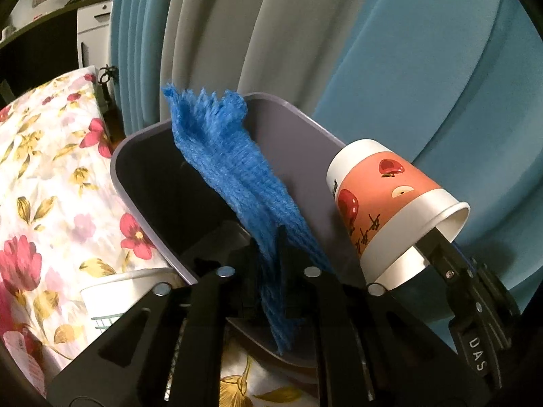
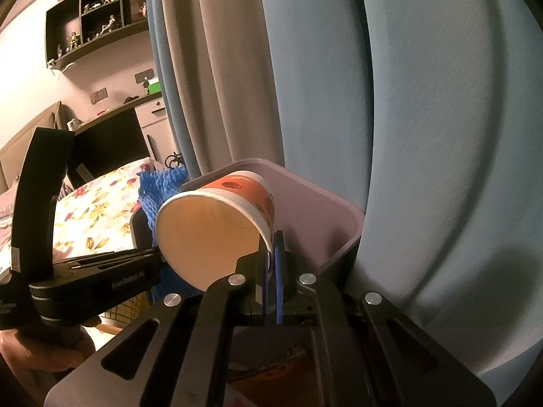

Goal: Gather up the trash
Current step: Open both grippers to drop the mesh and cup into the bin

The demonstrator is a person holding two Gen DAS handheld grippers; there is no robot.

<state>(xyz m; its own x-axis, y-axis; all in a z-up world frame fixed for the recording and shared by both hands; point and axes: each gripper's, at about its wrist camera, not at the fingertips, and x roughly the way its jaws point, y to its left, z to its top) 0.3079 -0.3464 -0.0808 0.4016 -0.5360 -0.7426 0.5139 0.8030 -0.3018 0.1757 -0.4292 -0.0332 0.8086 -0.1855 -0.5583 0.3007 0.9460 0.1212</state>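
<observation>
My left gripper (image 1: 268,251) is shut on a blue foam net sleeve (image 1: 230,169) and holds it over the open grey trash bin (image 1: 292,129). My right gripper (image 2: 270,257) is shut on the rim of an orange paper cup (image 2: 217,230) with apple prints, tipped on its side over the same bin (image 2: 325,217). In the left wrist view the cup (image 1: 380,200) and the right gripper (image 1: 441,254) are at the right, above the bin's edge. In the right wrist view the net (image 2: 159,186) and the left gripper (image 2: 101,268) show to the left of the cup.
A bed with a floral sheet (image 1: 44,176) lies to the left of the bin. A white paper cup (image 1: 118,291) lies on it near the bin. Blue and beige curtains (image 1: 407,68) hang right behind the bin. Wall shelves (image 2: 95,13) and a desk are far left.
</observation>
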